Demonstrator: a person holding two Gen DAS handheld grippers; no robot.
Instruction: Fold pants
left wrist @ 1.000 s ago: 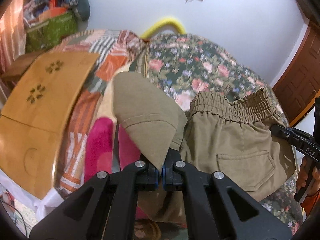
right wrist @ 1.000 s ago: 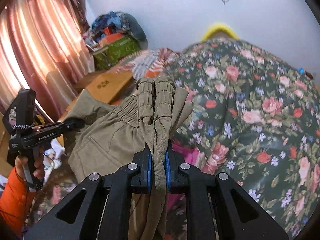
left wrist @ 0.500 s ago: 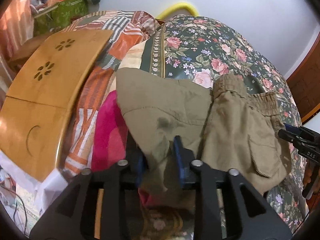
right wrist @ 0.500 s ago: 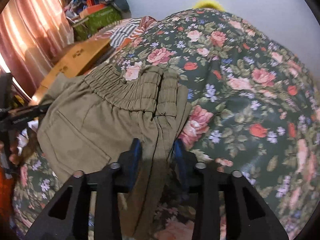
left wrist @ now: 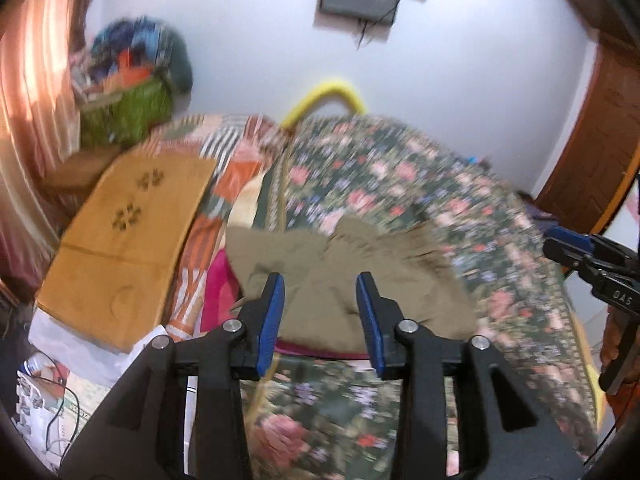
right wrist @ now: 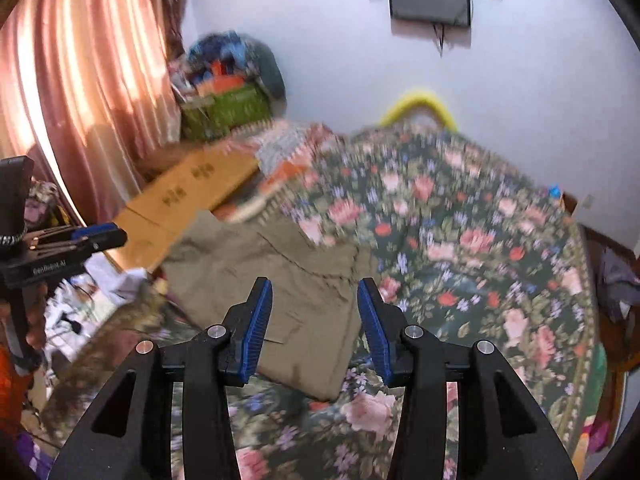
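Two claws hang above a bed where khaki pants lie folded. From the left wrist view, the left claw [left wrist: 321,316] fills the lower centre of the frame, its blue-padded jaws partway apart and opening with nothing between them; the khaki pants [left wrist: 344,276] rest beyond them at mid-frame on the floral bedspread [left wrist: 460,208], partly over a pink cloth [left wrist: 214,292]. A wooden board [left wrist: 128,240] lies at left, and the right claw [left wrist: 568,248] enters at the right edge. From the right wrist view, the right claw [right wrist: 316,320] likewise stands partway apart, opening and empty, over the pants [right wrist: 280,276] at centre left. The left claw [right wrist: 94,236] shows at the left edge; its jaws cannot be judged there.
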